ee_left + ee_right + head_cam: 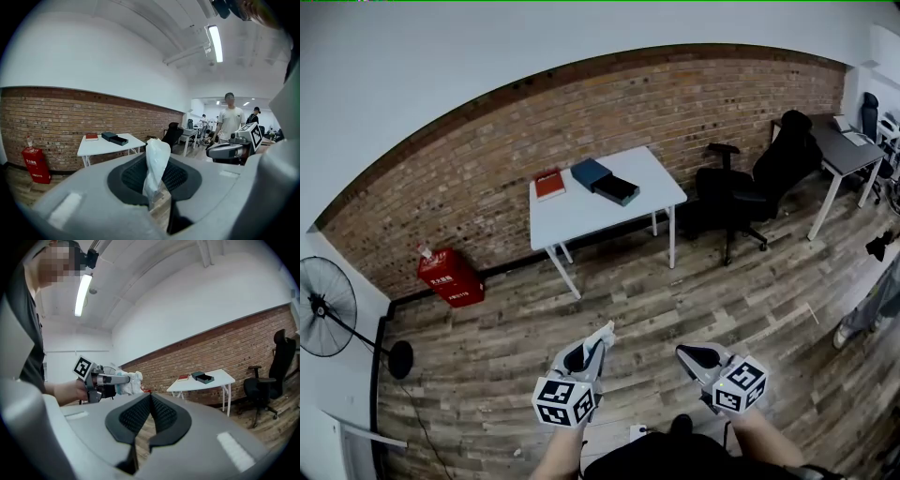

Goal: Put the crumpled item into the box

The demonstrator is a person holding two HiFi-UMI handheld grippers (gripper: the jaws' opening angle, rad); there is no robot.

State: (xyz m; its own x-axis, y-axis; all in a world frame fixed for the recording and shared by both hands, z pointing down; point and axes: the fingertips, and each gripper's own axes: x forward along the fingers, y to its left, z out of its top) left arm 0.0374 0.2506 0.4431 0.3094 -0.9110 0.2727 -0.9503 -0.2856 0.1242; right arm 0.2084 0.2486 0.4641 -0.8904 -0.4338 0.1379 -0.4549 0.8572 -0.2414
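Two claws up | left claw (600, 343) clamped on wad (603, 334), well short of worktop (581, 214) | right claw (686, 353) closed, empty | step: carry | next: cross floor (675, 300) to box (616, 190) at worktop's far edge, release inside.

The box (615, 190) looks open, though too small to be sure; the fan (326, 307) is cropped leftward.
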